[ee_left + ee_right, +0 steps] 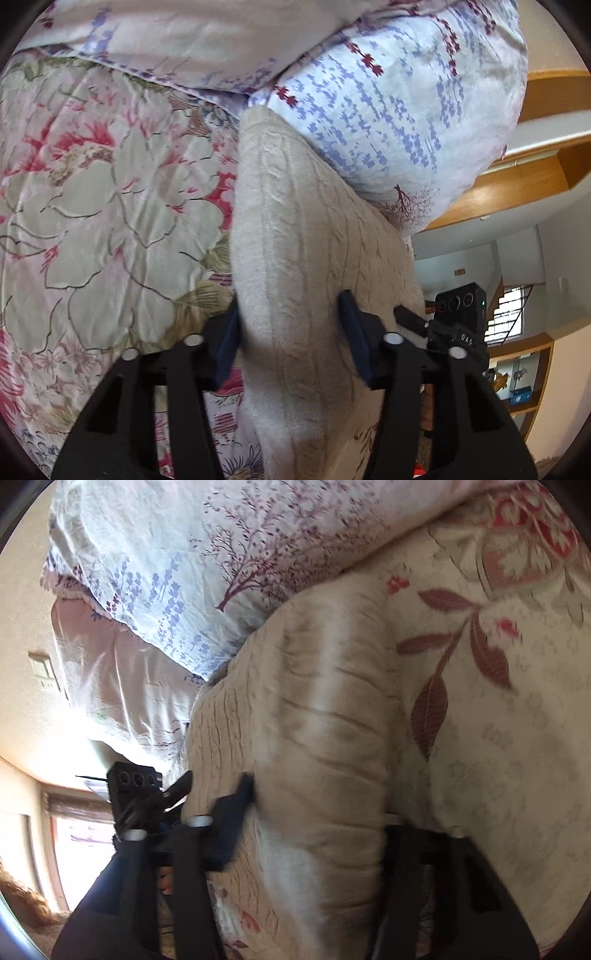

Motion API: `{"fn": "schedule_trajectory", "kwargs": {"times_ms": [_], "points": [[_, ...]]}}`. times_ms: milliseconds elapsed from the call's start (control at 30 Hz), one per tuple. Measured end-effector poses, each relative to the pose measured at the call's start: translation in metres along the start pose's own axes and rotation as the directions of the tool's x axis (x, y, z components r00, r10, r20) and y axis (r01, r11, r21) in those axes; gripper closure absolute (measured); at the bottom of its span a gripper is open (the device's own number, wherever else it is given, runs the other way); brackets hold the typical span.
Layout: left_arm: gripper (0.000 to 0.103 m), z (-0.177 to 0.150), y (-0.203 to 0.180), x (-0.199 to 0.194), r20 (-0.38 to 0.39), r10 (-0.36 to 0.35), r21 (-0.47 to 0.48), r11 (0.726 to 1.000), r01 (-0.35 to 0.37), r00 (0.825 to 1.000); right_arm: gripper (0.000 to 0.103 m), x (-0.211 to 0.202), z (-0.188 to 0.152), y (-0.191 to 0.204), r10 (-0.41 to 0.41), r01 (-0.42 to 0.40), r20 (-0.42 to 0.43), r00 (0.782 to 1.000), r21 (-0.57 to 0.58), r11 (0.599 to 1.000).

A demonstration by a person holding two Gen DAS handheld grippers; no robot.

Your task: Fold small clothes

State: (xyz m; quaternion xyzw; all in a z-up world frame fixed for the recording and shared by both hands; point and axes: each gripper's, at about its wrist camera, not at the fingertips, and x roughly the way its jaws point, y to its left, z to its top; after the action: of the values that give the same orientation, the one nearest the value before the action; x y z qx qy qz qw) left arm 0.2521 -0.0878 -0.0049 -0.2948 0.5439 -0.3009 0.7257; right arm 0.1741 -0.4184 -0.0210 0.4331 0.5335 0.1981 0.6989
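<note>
Beige knit garment [303,236] pinched by left hand-held gripper [291,332] and right hand-held gripper [317,812], floral bedspread [92,206] beneath, lavender-print duvet [388,110] crowding behind

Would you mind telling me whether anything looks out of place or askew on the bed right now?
Nothing looks damaged or spilled. The beige knit garment lies bunched in a thick roll between the fingers of both the left hand-held gripper and the right hand-held gripper, its far end against the lavender-print pillow.
</note>
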Motion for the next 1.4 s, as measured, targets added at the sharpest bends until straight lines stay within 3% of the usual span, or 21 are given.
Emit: {"fn": "schedule_trajectory", "kwargs": {"times_ms": [67, 233, 400, 533, 633, 733, 800, 900, 967, 1067, 1133, 1200, 1233, 1400], "points": [[0.065, 0.0, 0.0, -0.003, 0.007, 0.0, -0.001, 1.0, 0.0, 1.0, 0.065, -0.002, -0.003, -0.001, 0.026, -0.027, 0.017, 1.0, 0.017, 1.0], [0.068, -0.003, -0.005, -0.025, 0.03, -0.006, 0.021, 1.0, 0.005, 1.0, 0.068, -0.003, -0.01, 0.011, 0.074, -0.075, 0.036, 0.997, 0.032, 0.997], [0.068, -0.013, 0.015, -0.081, 0.086, 0.016, 0.017, 1.0, -0.018, 0.996, 0.069, 0.03, -0.029, 0.041, 0.092, -0.092, -0.037, 0.995, -0.019, 0.996], [0.068, -0.029, 0.044, -0.128, 0.143, 0.079, 0.0, 0.997, -0.079, 0.987, 0.069, 0.072, -0.043, 0.075, 0.094, -0.104, -0.105, 0.99, -0.094, 0.99], [0.067, -0.041, 0.069, -0.148, 0.177, 0.138, -0.04, 0.99, -0.133, 0.975, 0.069, 0.096, -0.049, 0.101, 0.048, -0.071, -0.127, 0.991, -0.181, 0.981], [0.064, -0.046, 0.087, -0.144, 0.174, 0.208, -0.049, 0.978, -0.203, 0.962, 0.068, 0.109, -0.049, 0.109, -0.036, 0.011, -0.105, 0.994, -0.228, 0.974], [0.062, -0.048, 0.083, -0.141, 0.203, 0.241, -0.02, 0.97, -0.242, 0.949, 0.061, 0.111, -0.049, 0.107, -0.066, 0.041, -0.116, 0.991, -0.213, 0.976], [0.058, -0.051, 0.066, -0.147, 0.241, 0.321, 0.036, 0.94, -0.339, 0.916, 0.05, 0.102, -0.049, 0.111, -0.099, 0.077, -0.095, 0.99, -0.211, 0.974], [0.058, -0.057, 0.053, -0.161, 0.304, 0.362, 0.083, 0.912, -0.403, 0.882, 0.05, 0.084, -0.051, 0.109, -0.096, 0.087, -0.036, 0.995, -0.202, 0.976], [0.056, -0.071, 0.031, -0.178, 0.378, 0.341, 0.17, 0.888, -0.426, 0.861, 0.05, 0.06, -0.053, 0.099, -0.075, 0.084, 0.057, 0.996, -0.183, 0.98], [0.052, -0.079, 0.019, -0.177, 0.382, 0.317, 0.226, 0.879, -0.42, 0.868, 0.051, 0.061, -0.05, 0.1, -0.089, 0.098, 0.054, 0.995, -0.188, 0.977], [0.051, -0.085, 0.007, -0.167, 0.355, 0.306, 0.282, 0.866, -0.413, 0.884, 0.067, 0.065, -0.055, 0.104, -0.12, 0.13, 0.059, 0.991, -0.231, 0.964], [0.05, -0.087, 0.002, -0.16, 0.343, 0.306, 0.3, 0.861, -0.412, 0.888, 0.068, 0.067, -0.057, 0.108, -0.147, 0.16, 0.068, 0.987, -0.261, 0.952], [0.05, -0.086, 0.003, -0.127, 0.285, 0.386, 0.314, 0.827, -0.466, 0.877, 0.069, 0.088, -0.06, 0.122, -0.315, 0.337, 0.12, 0.941, -0.345, 0.876]]}}
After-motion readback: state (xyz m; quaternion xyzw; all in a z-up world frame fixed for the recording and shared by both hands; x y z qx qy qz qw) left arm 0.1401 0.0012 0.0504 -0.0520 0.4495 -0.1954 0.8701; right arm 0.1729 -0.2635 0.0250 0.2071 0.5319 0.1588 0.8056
